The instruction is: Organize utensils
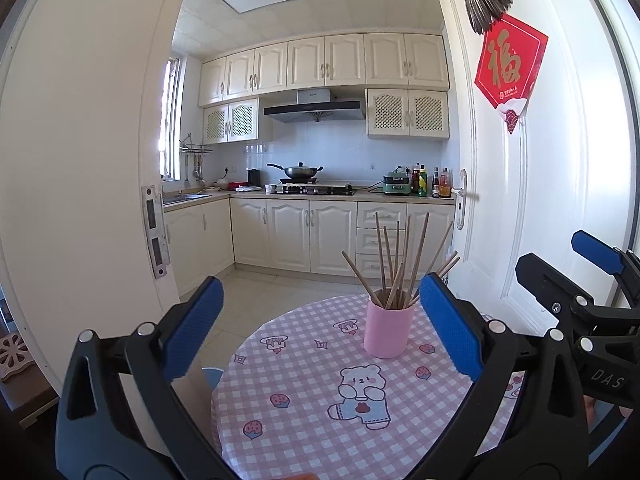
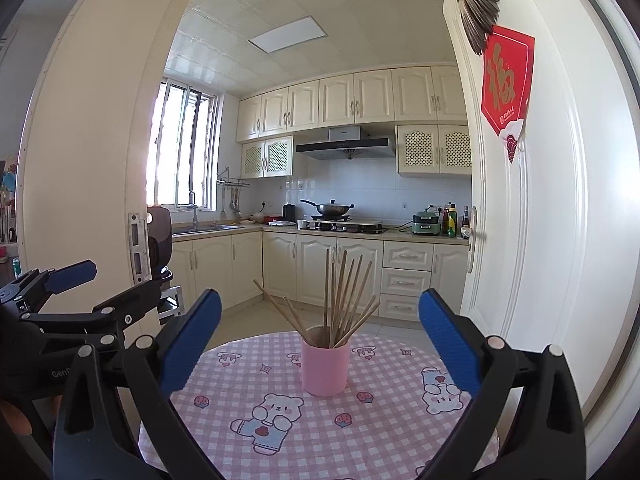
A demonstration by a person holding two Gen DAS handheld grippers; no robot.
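Observation:
A pink cup (image 1: 388,332) (image 2: 325,366) stands upright on a round table with a pink checked cloth (image 1: 304,412) (image 2: 320,432). Several wooden chopsticks (image 1: 396,268) (image 2: 340,296) stand fanned out in the cup. My left gripper (image 1: 320,296) is open above the table's near side, its blue pads wide apart, nothing between them. My right gripper (image 2: 320,312) is open too, held short of the cup, which shows between its fingers. Each gripper appears at the edge of the other's view: the right gripper (image 1: 580,276) and the left gripper (image 2: 80,292).
Behind the table an open white door (image 1: 520,200) with a red paper decoration (image 1: 510,68) stands on the right. A door frame (image 1: 100,200) rises on the left. Beyond lies a kitchen with cream cabinets (image 2: 320,264), a wok on the stove (image 2: 332,210) and bottles on the counter.

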